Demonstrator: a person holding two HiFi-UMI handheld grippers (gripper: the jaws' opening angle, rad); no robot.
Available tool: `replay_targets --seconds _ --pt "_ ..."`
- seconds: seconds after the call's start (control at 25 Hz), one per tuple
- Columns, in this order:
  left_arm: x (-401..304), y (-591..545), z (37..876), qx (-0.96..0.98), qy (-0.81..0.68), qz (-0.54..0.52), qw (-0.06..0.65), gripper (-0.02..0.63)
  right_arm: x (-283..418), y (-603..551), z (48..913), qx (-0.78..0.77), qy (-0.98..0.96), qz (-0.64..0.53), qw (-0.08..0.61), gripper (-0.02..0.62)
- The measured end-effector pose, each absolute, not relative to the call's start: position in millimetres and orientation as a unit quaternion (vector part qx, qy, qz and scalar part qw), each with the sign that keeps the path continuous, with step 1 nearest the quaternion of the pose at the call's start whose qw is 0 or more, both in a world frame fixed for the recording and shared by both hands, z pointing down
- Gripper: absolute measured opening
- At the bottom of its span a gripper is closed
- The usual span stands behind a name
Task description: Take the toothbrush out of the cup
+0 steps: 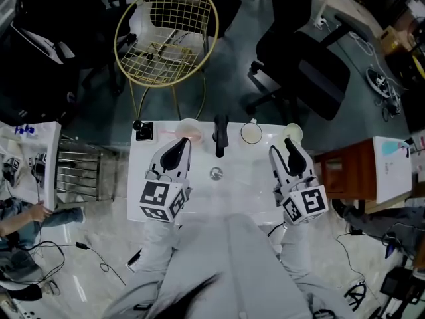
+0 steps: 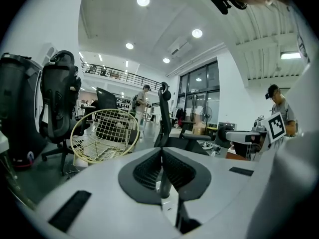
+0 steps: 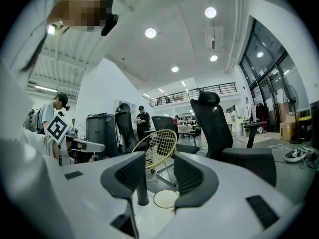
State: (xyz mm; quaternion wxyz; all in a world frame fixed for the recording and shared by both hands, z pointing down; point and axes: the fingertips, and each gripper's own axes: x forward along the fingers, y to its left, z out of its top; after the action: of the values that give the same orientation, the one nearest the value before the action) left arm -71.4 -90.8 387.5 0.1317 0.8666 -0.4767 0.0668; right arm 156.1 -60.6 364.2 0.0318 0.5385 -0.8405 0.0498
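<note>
On the white table (image 1: 246, 178) a white gold-rimmed cup (image 1: 251, 133) stands at the far edge, right of a black faucet (image 1: 220, 138). A second pale cup (image 1: 293, 133) is at the far right and a pinkish cup (image 1: 189, 130) left of the faucet. I cannot make out a toothbrush in any view. My left gripper (image 1: 180, 142) points at the pinkish cup; its jaws (image 2: 161, 151) are shut with nothing in them. My right gripper (image 1: 290, 145) stands open (image 3: 158, 158), holding nothing, with a round cup rim (image 3: 165, 198) and the faucet post (image 3: 142, 193) beyond the gap.
A small black object (image 1: 143, 131) sits at the table's far left corner, and a drain (image 1: 216, 173) lies in the middle. A gold wire chair (image 1: 167, 35) and black office chairs (image 1: 312, 65) stand behind the table. People stand in the background (image 3: 143, 121).
</note>
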Motion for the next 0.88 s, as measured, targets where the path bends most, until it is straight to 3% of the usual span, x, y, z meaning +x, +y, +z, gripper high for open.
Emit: replay_targets --seconds 0.72,0.88 --pt "-92.9 -109.4 429.8 0.834 -0.515 0.080 0.179 0.034 210.8 -81.0 416.3 0.595 -0.791 0.052 0.132 0.175" --pt "-96.1 -111.2 446.4 0.827 -0.518 0.086 0.199 0.099 222.7 -86.9 434.3 0.602 -0.781 0.053 0.159 0.181"
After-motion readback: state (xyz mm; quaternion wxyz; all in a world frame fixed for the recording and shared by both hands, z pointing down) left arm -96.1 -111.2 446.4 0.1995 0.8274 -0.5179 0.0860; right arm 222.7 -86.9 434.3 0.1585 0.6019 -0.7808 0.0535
